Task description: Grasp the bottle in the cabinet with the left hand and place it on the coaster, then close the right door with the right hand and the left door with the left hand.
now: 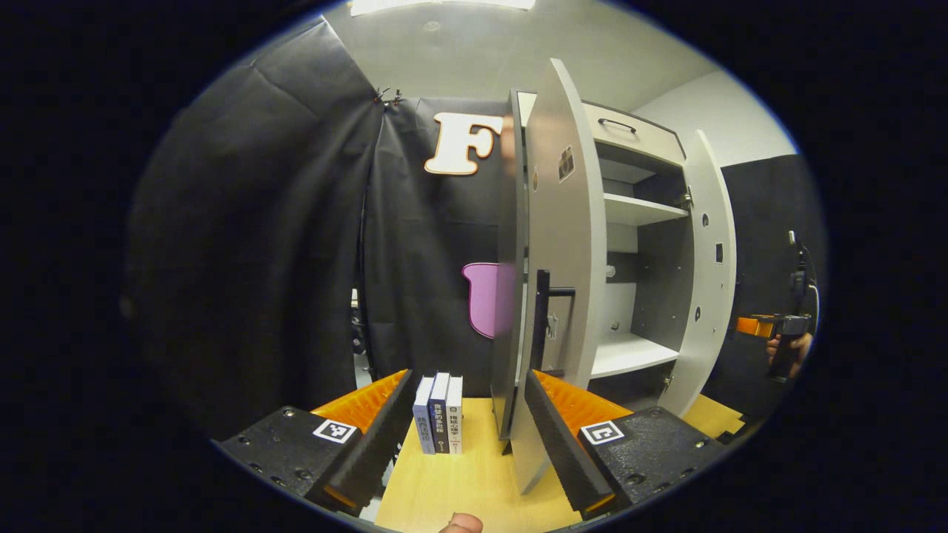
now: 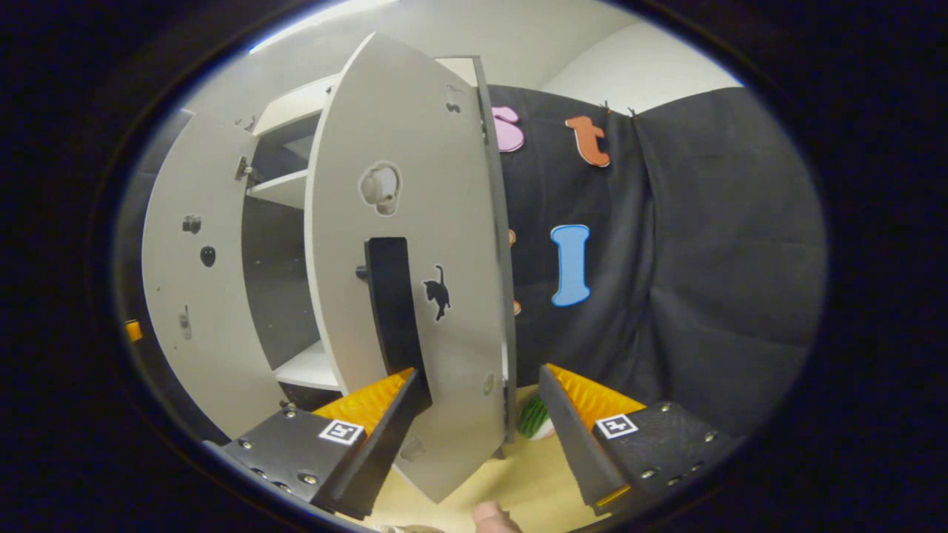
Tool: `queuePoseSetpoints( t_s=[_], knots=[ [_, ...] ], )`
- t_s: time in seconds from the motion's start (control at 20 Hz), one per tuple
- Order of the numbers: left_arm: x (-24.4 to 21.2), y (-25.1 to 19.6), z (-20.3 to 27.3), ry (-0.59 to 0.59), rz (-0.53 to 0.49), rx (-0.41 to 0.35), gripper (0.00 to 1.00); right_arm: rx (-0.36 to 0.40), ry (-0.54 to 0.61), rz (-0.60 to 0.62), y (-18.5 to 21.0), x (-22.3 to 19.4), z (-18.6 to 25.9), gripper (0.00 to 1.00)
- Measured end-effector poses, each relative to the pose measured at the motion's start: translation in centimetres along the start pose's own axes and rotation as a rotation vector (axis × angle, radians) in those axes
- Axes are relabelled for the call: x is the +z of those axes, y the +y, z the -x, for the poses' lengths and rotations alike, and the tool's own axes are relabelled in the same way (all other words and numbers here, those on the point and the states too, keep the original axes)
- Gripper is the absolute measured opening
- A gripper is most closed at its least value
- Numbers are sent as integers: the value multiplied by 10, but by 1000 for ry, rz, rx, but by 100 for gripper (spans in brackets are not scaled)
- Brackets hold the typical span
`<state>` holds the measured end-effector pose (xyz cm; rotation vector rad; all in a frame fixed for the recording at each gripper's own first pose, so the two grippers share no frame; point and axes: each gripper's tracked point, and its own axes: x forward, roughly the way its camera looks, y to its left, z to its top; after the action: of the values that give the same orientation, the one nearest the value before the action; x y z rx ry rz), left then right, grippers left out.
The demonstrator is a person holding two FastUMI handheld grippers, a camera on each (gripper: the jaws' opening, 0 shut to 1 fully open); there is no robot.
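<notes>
In the left gripper view the cabinet [image 1: 637,211] stands on the wooden table with both doors swung out. Its left door [image 1: 563,244], with a black handle [image 1: 543,318], comes edge-on towards me. My left gripper [image 1: 468,381] is open, its right finger just before that door's lower part. Far right, the right gripper [image 1: 740,324] is held by a hand beyond the right door [image 1: 711,274]. In the right gripper view the right door [image 2: 415,222] fills the middle with its black handle [image 2: 392,303]. My right gripper [image 2: 480,374] is open, and the door's free edge lies between its fingers.
Three books [image 1: 439,414] stand upright on the table [image 1: 474,481] left of the cabinet. A green striped object [image 2: 535,418] lies on the table behind the right door. The cabinet shelves [image 1: 629,354] I can see are bare. Black cloth walls close in on both sides.
</notes>
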<state>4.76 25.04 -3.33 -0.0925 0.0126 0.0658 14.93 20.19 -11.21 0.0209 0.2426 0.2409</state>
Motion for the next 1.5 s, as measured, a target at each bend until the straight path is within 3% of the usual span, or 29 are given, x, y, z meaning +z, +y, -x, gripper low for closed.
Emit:
queuePoseSetpoints(
  t_s=[0.15,0.2,0.3,0.4,0.55,0.65,0.7,0.95,1.05,1.15,1.2,1.3,1.45,1.5],
  knots=[
    [-2,6,-9,16,-4,8,94,12,-8,55,16,-1,-1,98],
    [-1,8,-15,19,-5,9,94,26,-9,62,23,-3,1,94],
    [1,5,-31,18,1,2,94,51,6,67,30,-10,7,98],
    [-2,5,-32,21,1,-2,94,56,22,70,29,-16,21,94],
    [-1,4,-52,23,-2,23,94,59,25,56,21,-16,43,98],
    [-4,-3,-60,36,5,11,89,51,21,42,12,-16,69,98],
    [-3,-10,-64,43,12,-2,95,50,19,31,8,-16,81,98],
    [-1,-11,-71,49,9,68,91,24,-8,-14,-17,-14,139,98],
    [-2,-17,-68,62,14,81,88,-11,-17,-27,-36,-15,152,98],
    [-1,-20,-68,61,7,85,93,-31,-29,-61,-51,-16,165,98],
    [-1,-21,-69,66,14,87,88,-40,-43,-80,-58,-13,169,98],
    [-2,-28,-70,74,20,86,93,-50,-50,-103,-68,-15,177,98],
    [-4,-51,-67,79,10,60,89,-82,-49,-86,-85,-22,190,99],
    [-5,-60,-67,82,11,49,93,-89,-50,-87,-90,-24,194,98]
  ],
)
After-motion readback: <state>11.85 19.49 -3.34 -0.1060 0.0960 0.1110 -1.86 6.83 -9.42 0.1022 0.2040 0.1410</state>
